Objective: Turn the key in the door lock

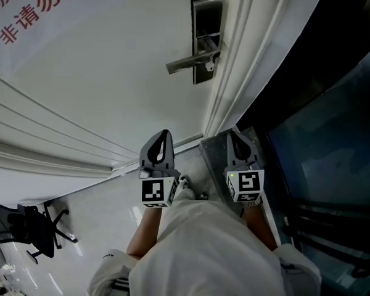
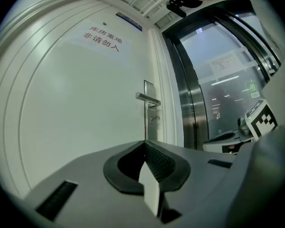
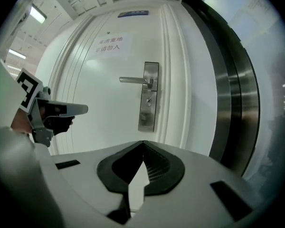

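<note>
The white door (image 1: 111,73) carries a steel lock plate (image 1: 206,39) with a lever handle (image 1: 186,61) that points left. Just under the lever a small pale thing (image 1: 209,66) sticks out of the plate; I cannot tell if it is the key. The right gripper view shows the plate (image 3: 149,96) with a round keyhole (image 3: 147,100); in the left gripper view the plate (image 2: 151,115) is small and far. My left gripper (image 1: 165,132) (image 2: 145,142) and right gripper (image 1: 234,132) (image 3: 143,141) are side by side, well short of the door. Both are shut, holding nothing.
The moulded door frame (image 1: 234,73) borders a dark glass partition with steel posts (image 1: 320,134) on the right. A sign with red characters (image 1: 31,11) is on the door. A black office chair (image 1: 40,230) stands at lower left. White sleeves (image 1: 203,251) fill the bottom.
</note>
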`<state>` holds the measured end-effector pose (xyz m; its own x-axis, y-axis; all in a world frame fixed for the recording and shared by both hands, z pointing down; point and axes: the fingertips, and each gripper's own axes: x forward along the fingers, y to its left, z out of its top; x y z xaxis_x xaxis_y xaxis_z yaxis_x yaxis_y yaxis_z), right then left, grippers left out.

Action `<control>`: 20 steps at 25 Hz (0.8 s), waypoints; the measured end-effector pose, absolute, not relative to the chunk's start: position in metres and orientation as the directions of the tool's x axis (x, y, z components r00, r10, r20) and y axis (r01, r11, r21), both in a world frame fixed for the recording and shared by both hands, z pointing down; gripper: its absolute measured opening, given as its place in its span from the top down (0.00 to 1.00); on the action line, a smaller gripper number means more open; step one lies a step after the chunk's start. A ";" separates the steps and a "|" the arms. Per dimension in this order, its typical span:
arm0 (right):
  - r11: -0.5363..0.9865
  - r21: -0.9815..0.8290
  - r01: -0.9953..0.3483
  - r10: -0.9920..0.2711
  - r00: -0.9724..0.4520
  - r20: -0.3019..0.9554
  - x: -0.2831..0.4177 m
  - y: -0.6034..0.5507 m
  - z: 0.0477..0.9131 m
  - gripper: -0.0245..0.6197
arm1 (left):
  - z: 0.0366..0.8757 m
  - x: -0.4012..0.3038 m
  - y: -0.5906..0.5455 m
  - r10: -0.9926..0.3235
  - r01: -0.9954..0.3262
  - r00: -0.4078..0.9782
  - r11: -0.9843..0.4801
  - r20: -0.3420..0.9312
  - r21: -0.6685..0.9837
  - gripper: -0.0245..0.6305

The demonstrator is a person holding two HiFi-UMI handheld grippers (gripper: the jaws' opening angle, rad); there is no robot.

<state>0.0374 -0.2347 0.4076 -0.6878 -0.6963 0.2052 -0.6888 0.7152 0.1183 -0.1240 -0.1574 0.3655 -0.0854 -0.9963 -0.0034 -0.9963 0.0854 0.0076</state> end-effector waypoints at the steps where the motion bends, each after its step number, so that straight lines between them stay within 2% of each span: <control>1: 0.703 0.159 -0.693 -0.710 -0.675 0.200 0.034 -0.242 0.403 0.96 | 0.363 -0.126 -0.166 -0.997 -0.997 -0.075 0.075 -0.016 0.004 0.95; 5: 0.647 0.398 -0.650 -0.750 -0.638 0.177 0.016 -0.262 0.383 0.96 | 0.360 -0.133 -0.191 -0.999 -1.000 -0.025 0.025 -0.029 0.010 0.95; 10: 0.509 0.736 -0.447 -0.780 -0.602 0.173 -0.014 -0.286 0.358 0.96 | 0.362 -0.135 -0.212 -0.998 -0.998 0.063 -0.063 0.005 -0.021 0.95; 14: 0.397 0.865 -0.306 -0.790 -0.593 0.153 -0.039 -0.301 0.335 0.95 | 0.359 -0.146 -0.216 -0.997 -0.996 0.081 -0.081 0.002 -0.038 0.95; 15: 0.373 0.886 -0.277 -0.791 -0.593 0.148 -0.045 -0.304 0.331 0.93 | 0.358 -0.151 -0.216 -0.997 -0.996 0.079 -0.079 0.003 -0.040 0.95; 16: 0.346 0.906 -0.245 -0.792 -0.594 0.142 -0.051 -0.307 0.328 0.87 | 0.358 -0.155 -0.216 -0.997 -0.996 0.077 -0.077 0.004 -0.041 0.95; 19: 0.291 0.947 -0.139 -0.792 -0.591 0.157 -0.066 -0.318 0.327 0.77 | 0.358 -0.160 -0.216 -0.997 -0.996 0.080 -0.080 0.006 -0.043 0.95; 20: 0.284 0.954 -0.101 -0.791 -0.586 0.174 -0.069 -0.322 0.329 0.76 | 0.358 -0.159 -0.216 -0.997 -0.996 0.082 -0.082 0.005 -0.043 0.95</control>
<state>-0.0690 -0.3215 0.3286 -0.5864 -0.7912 0.1735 -0.1010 0.2839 0.9535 -0.1592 -0.2162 0.3583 0.0823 -0.9966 0.0055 -0.9957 -0.0824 -0.0428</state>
